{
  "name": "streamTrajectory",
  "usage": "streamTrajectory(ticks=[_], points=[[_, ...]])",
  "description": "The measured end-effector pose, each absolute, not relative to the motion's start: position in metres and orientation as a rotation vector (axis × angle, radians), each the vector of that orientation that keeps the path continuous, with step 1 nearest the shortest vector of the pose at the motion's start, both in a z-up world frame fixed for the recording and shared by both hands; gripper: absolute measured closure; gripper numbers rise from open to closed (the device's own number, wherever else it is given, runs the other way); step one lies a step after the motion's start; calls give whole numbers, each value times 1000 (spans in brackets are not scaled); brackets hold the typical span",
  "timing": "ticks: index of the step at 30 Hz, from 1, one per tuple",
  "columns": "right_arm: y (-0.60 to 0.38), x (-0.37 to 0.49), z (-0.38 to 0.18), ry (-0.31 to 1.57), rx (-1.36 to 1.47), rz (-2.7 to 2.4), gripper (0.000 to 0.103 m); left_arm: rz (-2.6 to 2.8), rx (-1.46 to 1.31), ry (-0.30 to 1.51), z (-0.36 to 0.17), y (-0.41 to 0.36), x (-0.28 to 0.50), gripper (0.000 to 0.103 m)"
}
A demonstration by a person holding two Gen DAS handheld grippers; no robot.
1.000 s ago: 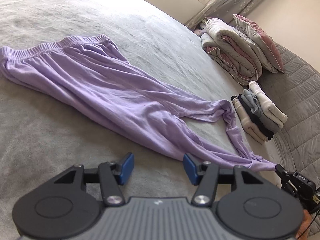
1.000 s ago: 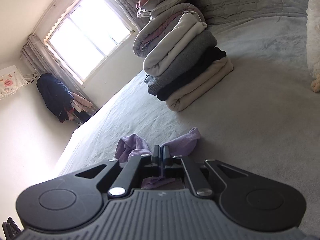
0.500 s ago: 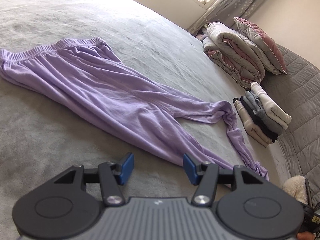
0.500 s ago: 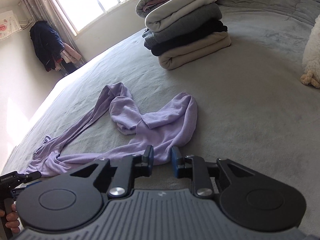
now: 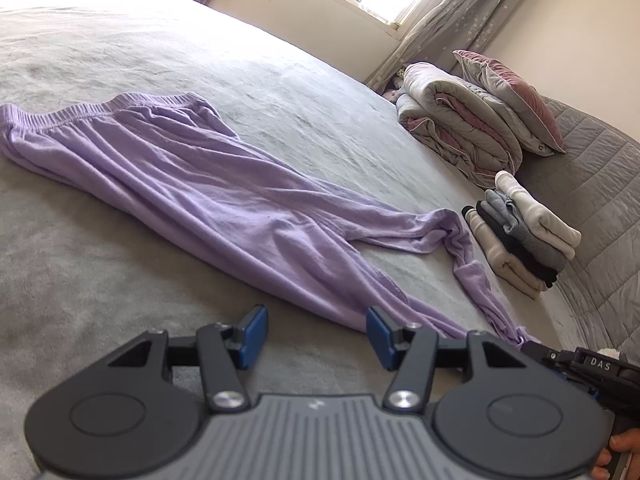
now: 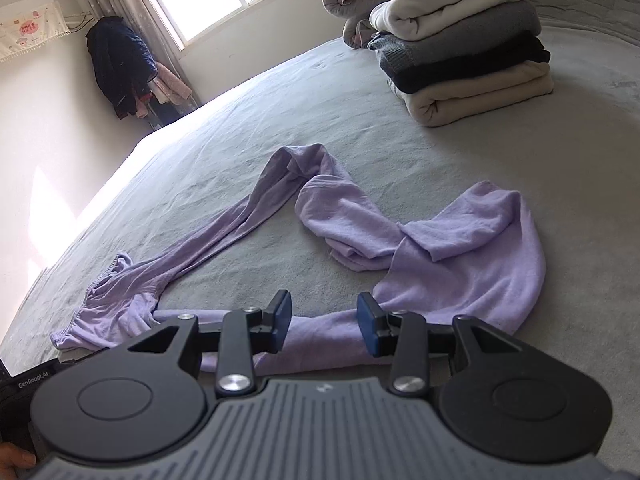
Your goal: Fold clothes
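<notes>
Waistband (image 5: 100, 110) only in left view

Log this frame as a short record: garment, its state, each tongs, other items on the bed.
garment: purple pants, spread on the grey bed
state: unfolded; waistband flat, leg ends twisted and crumpled
left tongs: open, empty, at the pants' near edge
right tongs: open, empty, over one pant leg
folded stack: beyond the leg ends, apart from the pants
rolled quilt: behind the stack, pillow leaning on it
</notes>
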State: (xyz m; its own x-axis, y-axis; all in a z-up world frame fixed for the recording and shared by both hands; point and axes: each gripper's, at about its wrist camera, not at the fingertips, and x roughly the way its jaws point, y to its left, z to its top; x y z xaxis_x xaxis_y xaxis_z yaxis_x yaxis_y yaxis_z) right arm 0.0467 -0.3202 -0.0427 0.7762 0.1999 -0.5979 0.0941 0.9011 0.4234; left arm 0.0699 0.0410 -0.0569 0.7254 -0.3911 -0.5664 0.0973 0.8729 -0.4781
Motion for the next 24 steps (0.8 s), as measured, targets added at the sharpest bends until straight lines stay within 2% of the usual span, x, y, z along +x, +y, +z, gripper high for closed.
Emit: streamTrajectory(ticks=[3,5,8,20,21,24], points=[[-312,52,-50,698,407,43,67,-332,-341,689,-48,24,70,49],[-308,51,-52,694,359,23,88,-368,-243,666,-40,8,70,49],[-314,43,-54,687,360,9,99,-434,-145,647,-32,-15,72,49],[-321,2,-51,663,385,35,101,-594,177,699,-42,-92,73,50],[-321,1,-52,671,390,41,101,-591,193,700,-43,-94,73,52],[-322,-1,-52,677,402,47,101,-581,242,701,-47,-101,71,71]])
